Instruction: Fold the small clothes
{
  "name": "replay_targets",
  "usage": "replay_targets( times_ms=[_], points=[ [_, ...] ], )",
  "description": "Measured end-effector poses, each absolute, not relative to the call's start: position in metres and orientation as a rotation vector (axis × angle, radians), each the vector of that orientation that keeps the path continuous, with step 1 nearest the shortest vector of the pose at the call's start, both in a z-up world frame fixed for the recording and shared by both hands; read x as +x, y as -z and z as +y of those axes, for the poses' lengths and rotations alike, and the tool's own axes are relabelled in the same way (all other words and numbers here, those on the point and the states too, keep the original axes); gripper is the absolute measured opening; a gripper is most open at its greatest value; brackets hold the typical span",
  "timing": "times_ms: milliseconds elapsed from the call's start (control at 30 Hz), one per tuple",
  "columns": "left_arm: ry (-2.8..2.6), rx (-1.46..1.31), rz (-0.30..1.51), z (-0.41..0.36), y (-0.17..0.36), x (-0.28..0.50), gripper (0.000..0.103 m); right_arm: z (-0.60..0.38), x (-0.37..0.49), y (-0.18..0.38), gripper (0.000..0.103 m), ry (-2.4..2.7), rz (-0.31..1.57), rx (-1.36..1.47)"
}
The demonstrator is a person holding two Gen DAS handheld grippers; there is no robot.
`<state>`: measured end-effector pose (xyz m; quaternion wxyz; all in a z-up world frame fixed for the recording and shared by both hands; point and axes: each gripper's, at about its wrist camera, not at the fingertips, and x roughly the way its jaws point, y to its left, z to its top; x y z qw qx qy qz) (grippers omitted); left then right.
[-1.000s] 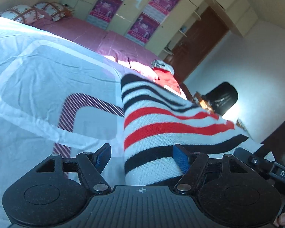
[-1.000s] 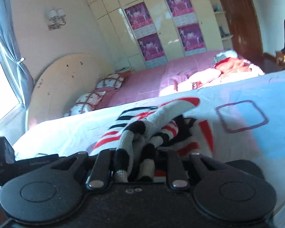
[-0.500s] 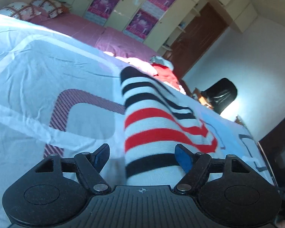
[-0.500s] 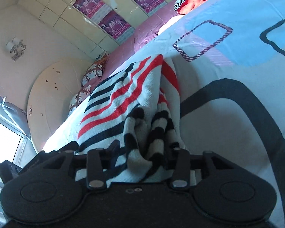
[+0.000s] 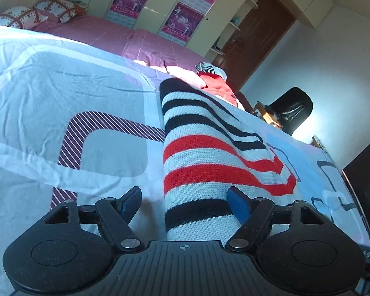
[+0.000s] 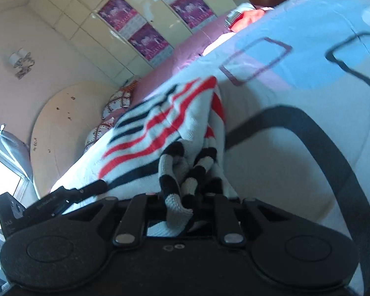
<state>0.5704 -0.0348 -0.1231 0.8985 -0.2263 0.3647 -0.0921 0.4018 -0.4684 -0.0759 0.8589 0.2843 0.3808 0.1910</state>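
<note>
A knitted sweater (image 5: pixel 197 153) with white, black and red stripes lies on the patterned bedspread (image 5: pixel 61 103), its right side folded over into a pointed flap. My left gripper (image 5: pixel 185 201) is open at the sweater's near edge. Its right finger (image 5: pixel 236 204) sits over the knit, and its left finger (image 5: pixel 133 197) is off the cloth above the bedspread. In the right wrist view my right gripper (image 6: pixel 182 197) is shut on a bunched striped end of the sweater (image 6: pixel 160 123), low over the bed. The tip of my left gripper (image 6: pixel 96 187) shows at the lower left.
A second bed with a pink cover (image 5: pixel 98 29) and pillows (image 5: pixel 19 17) lies beyond. A red and striped pile of clothes (image 5: pixel 214 83) sits past the sweater. A black chair (image 5: pixel 293 108) stands at the right, with a poster-covered wardrobe (image 5: pixel 160 7) behind.
The right gripper came down and rolled with its bunched end, laying the sweater's side over into a fold on the bed. It left the left wrist view. The left gripper stayed put.
</note>
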Motion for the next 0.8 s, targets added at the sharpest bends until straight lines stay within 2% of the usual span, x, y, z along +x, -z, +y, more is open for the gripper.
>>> replay_targets(
  times_ms=[67,167,233,300,400,433,467,500,667,767,800],
  points=[
    [0.181,-0.458,0.76,-0.034,0.123,0.569,0.076,-0.464,0.404,0.07,0.015,-0.432,0.775,0.567],
    [0.191,-0.454,0.778,-0.036,0.125,0.571,0.076,-0.461,0.412,0.089,0.016,-0.391,0.879,0.529],
    [0.191,-0.442,0.779,-0.038,0.124,0.57,0.076,-0.471,0.408,0.096,0.016,-0.408,0.874,0.601],
    [0.201,-0.438,0.762,-0.036,0.117,0.564,0.076,-0.481,0.407,0.091,0.029,-0.409,0.876,0.676],
    [0.248,-0.454,0.729,-0.033,0.109,0.546,0.076,-0.489,0.401,0.082,0.04,-0.42,0.862,0.691],
    [0.262,-0.46,0.731,-0.033,0.109,0.54,0.076,-0.493,0.401,0.083,0.04,-0.422,0.878,0.711],
    [0.264,-0.455,0.743,-0.034,0.111,0.536,0.076,-0.495,0.399,0.085,0.034,-0.417,0.885,0.732],
    [0.262,-0.449,0.759,-0.035,0.114,0.531,0.076,-0.498,0.395,0.086,0.015,-0.413,0.881,0.742],
    [0.263,-0.426,0.792,-0.036,0.135,0.514,0.076,-0.5,0.384,0.107,0.012,-0.391,0.927,0.724],
    [0.265,-0.382,0.79,-0.035,0.135,0.508,0.076,-0.499,0.383,0.104,0.013,-0.396,0.931,0.704],
    [0.266,-0.363,0.792,-0.035,0.134,0.506,0.076,-0.498,0.383,0.101,0.016,-0.398,0.939,0.689]
  ],
)
